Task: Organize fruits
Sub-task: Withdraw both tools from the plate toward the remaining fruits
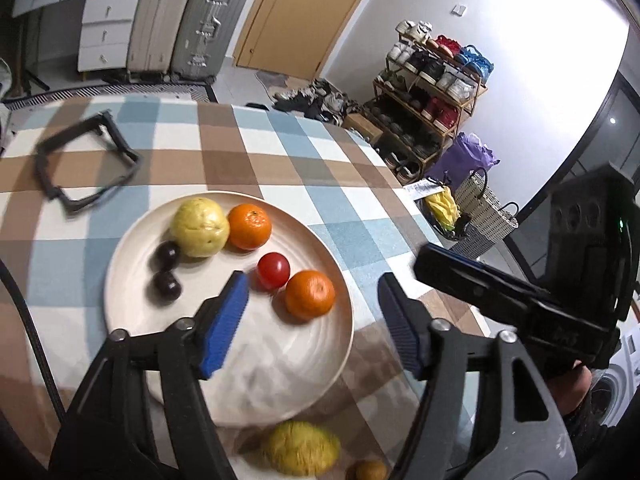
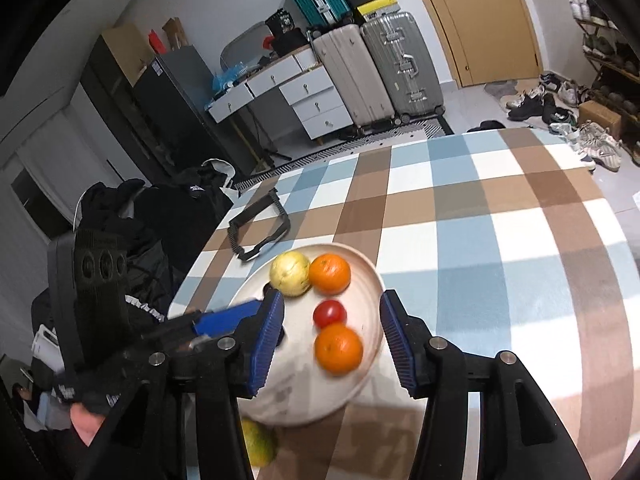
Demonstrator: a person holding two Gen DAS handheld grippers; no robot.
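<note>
A cream plate (image 1: 280,364) on the checked tablecloth holds a yellow-green guava (image 1: 199,227), two oranges (image 1: 249,226) (image 1: 310,294), a red tomato (image 1: 273,271) and two dark plums (image 1: 167,255) (image 1: 167,286). The plate also shows in the right wrist view (image 2: 296,396) with the near orange (image 2: 338,348) and tomato (image 2: 329,313). My left gripper (image 1: 312,316) is open above the plate's near right part. My right gripper (image 2: 330,340) is open above the near orange. A yellow-green fruit (image 1: 300,446) and a small brown fruit (image 1: 370,470) lie on the cloth in front of the plate.
A black folded frame (image 1: 86,160) lies on the cloth at the far left. The table's right edge (image 1: 404,192) drops to a floor with a woven basket (image 1: 486,204) and a shoe rack (image 1: 428,92). Suitcases (image 1: 188,20) stand by the far wall.
</note>
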